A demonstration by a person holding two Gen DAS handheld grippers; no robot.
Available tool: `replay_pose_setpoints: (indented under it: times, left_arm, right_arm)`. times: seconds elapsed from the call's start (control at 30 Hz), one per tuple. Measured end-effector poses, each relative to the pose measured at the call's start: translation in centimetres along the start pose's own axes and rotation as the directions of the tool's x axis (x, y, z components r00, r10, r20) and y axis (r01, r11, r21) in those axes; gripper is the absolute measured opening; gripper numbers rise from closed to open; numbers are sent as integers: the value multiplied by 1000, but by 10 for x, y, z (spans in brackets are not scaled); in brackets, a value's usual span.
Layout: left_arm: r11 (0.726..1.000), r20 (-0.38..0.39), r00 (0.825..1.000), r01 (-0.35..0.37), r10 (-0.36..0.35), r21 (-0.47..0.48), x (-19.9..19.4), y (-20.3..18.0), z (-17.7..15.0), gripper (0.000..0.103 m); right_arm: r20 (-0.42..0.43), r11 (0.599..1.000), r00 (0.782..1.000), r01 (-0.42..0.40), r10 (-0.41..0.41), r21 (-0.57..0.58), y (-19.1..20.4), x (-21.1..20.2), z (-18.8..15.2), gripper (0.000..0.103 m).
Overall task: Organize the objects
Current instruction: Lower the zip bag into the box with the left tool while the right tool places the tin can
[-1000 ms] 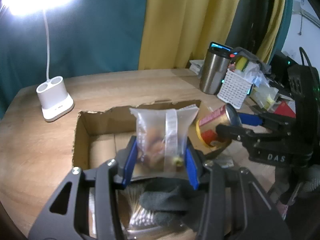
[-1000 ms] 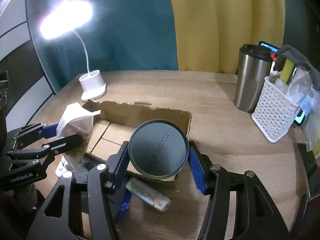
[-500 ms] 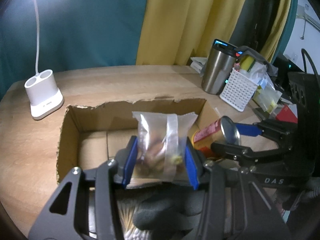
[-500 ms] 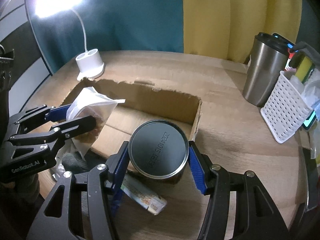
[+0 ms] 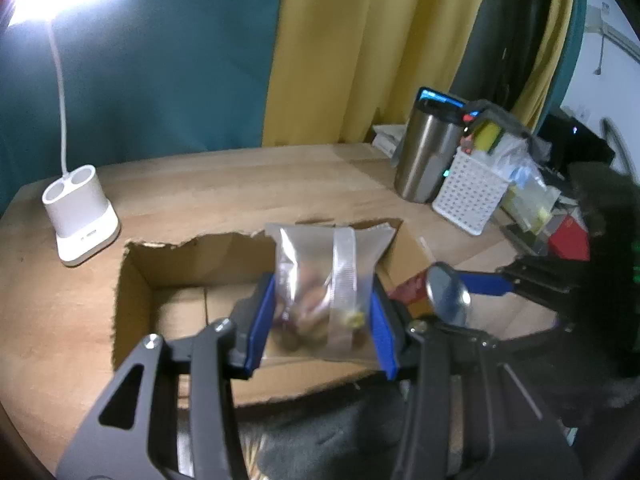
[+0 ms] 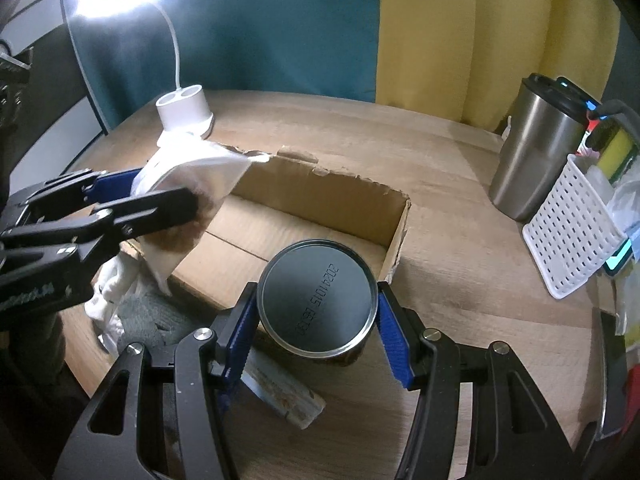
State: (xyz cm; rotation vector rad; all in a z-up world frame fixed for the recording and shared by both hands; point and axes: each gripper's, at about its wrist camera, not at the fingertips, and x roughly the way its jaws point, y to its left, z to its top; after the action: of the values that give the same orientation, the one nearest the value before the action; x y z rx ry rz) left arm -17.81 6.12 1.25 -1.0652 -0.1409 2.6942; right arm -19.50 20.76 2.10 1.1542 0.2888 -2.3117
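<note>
My left gripper (image 5: 322, 316) is shut on a clear snack bag (image 5: 326, 288) with a silver seam, held upright over the near wall of an open cardboard box (image 5: 132, 280). In the right wrist view that same bag (image 6: 188, 204) hangs over the box's left end (image 6: 320, 196). My right gripper (image 6: 316, 320) is shut on a metal tin can (image 6: 316, 300), its grey stamped end facing the camera, at the box's near right corner. In the left wrist view the can (image 5: 446, 294) shows at the right with its red label.
A white lamp base (image 5: 80, 216) stands left of the box. A steel tumbler (image 6: 536, 152) and a white perforated basket (image 6: 568, 228) stand at the right. A wrapped snack bar (image 6: 280, 392) lies on the table under my right gripper. Cloths (image 6: 132, 308) lie at the box's near left.
The bag has moved forward over the box, and more of the box floor shows. The can has shifted in over the box's near right corner and rolled slightly.
</note>
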Motion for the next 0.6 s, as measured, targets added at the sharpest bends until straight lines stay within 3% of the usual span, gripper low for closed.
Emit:
replay_pose_setpoints:
  times: [0.33,0.6]
  left_arm:
    - [999,-107,994,22,-25,-35,51,-2,-8,45]
    - [995,-171,985,21,-37,-96,66,4,-11,46]
  right_arm:
    - [1,1000,1000,-11,11,-13,0,1,2,60]
    - [23,999,999,-47,47,-19,-5,1,1,62]
